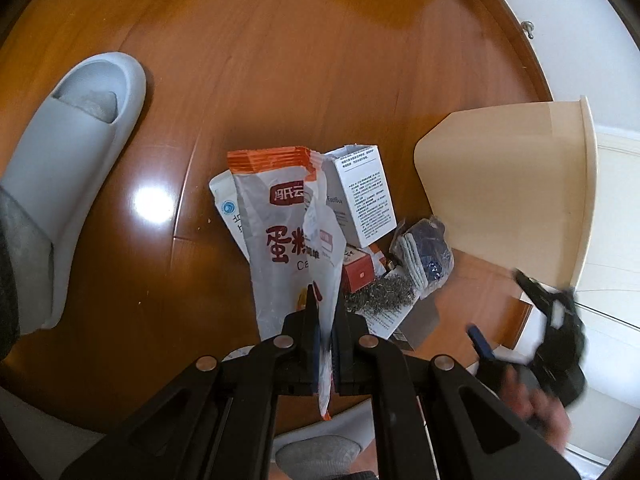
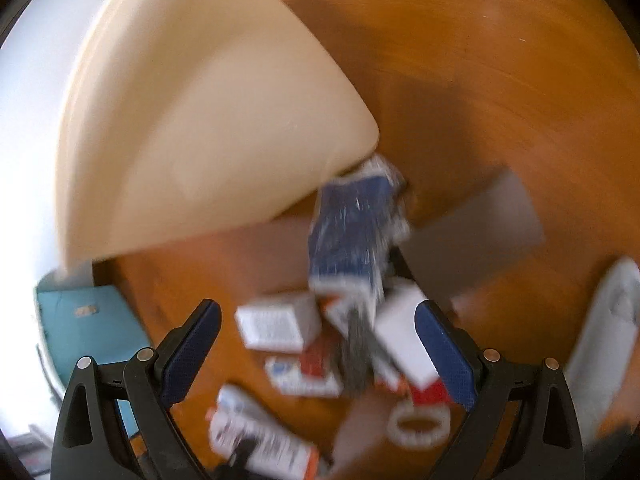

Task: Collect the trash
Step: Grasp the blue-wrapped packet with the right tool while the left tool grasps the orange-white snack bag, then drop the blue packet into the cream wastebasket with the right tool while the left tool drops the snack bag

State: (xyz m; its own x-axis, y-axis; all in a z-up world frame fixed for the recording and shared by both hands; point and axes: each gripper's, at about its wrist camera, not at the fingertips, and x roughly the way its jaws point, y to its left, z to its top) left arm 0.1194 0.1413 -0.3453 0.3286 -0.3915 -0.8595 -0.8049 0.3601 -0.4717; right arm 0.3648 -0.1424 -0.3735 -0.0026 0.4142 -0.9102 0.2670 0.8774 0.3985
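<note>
My left gripper (image 1: 325,304) is shut on a white and orange snack bag (image 1: 280,236), pinching its lower edge. Under and beside the bag lie a white box (image 1: 362,196), a red box (image 1: 358,274), a steel scourer (image 1: 382,294) and a clear packet of blue cloth (image 1: 426,254). A beige bin (image 1: 508,184) lies on its side to the right. My right gripper (image 2: 316,344) is open above the blurred pile, with the blue packet (image 2: 352,232), a white box (image 2: 276,326) and the beige bin (image 2: 208,120) ahead. It also shows blurred at the left wrist view's right edge (image 1: 532,320).
The floor (image 1: 280,60) is glossy wood. My grey slipper and sock (image 1: 76,160) stand at the left. A white tape ring (image 2: 418,426) and a tube-like packet (image 2: 260,436) lie near my right gripper. A teal object (image 2: 88,336) sits at the left.
</note>
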